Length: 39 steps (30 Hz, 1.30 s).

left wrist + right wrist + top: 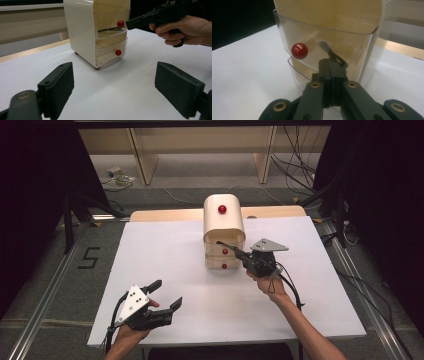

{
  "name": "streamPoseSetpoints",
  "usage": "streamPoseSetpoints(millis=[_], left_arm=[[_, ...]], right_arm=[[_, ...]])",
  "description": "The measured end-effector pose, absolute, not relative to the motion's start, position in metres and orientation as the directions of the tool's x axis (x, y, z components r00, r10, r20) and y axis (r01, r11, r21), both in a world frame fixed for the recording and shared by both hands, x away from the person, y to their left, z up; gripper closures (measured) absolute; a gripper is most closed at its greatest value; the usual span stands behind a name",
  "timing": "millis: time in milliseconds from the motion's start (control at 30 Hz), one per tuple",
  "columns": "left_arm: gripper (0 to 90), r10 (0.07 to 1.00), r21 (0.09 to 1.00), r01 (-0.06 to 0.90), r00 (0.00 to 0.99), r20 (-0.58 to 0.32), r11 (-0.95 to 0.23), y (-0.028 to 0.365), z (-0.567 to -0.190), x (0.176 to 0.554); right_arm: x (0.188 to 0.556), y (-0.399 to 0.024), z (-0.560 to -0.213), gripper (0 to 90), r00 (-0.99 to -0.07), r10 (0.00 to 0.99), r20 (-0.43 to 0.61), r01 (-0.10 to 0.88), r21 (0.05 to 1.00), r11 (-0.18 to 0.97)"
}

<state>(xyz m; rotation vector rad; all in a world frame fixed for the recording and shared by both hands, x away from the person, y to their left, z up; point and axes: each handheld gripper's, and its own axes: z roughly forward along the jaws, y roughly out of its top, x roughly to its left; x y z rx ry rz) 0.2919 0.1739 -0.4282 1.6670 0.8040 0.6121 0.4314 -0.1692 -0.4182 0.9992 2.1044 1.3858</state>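
White tabletop (165, 245) filled the scene, with dark floor and cables beyond it. At its near left the left gripper (169, 291) lay low by the table edge. Its jaws stood wide apart with nothing between them, pointed across bare surface toward the cream three-drawer cabinet (224, 217). The left gripper view showed those two pads far apart and the cabinet well ahead of them. The cabinet stood at the back middle of the table with its middle drawer (352, 42) pulled out and open at the top. A slim dark metal piece (329, 51), seemingly a hair clip, slanted down inside that drawer, just to the right of the red knob (299, 50). Its upper end came up over the clear front wall. The right gripper (241, 253) met it there with jaws pressed fully together on that end, right at the drawer's front. The step in hand looked like setting the clip into the drawer. Doing it well would have meant lowering the clamped end past the front wall before parting the jaws, so the clip fell inside rather than tipping out over the rim. The opening should have been small and slow, and the jaws needed to stay off the knob and the thin plastic wall, since the light cabinet could easily have slid. The idle left gripper was free to steady the cabinet or push the drawer shut afterwards.
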Motion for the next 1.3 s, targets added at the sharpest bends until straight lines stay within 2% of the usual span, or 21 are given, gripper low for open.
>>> streamPoseSetpoints(millis=[767, 1067, 1300], left_arm=[[15.7, 0.775, 0.973, 0.188, 0.632, -0.013, -0.137, 0.174, -0.428, 0.292], [15.7, 0.775, 0.973, 0.187, 0.632, -0.013, -0.136, 0.174, -0.427, 0.292], [15.7, 0.777, 0.972, 0.188, 0.630, -0.011, -0.139, 0.174, -0.427, 0.292]], right_arm=[[0.433, -0.170, -0.420, 89.5, -0.646, 0.762, 0.035, 0.336, 0.910, 0.243], [0.426, -0.169, -0.416, 80.2, -0.667, 0.744, 0.046, 0.329, 0.914, 0.238], [0.422, -0.173, -0.413, 66.8, -0.681, 0.731, 0.051, 0.319, 0.919, 0.233]])
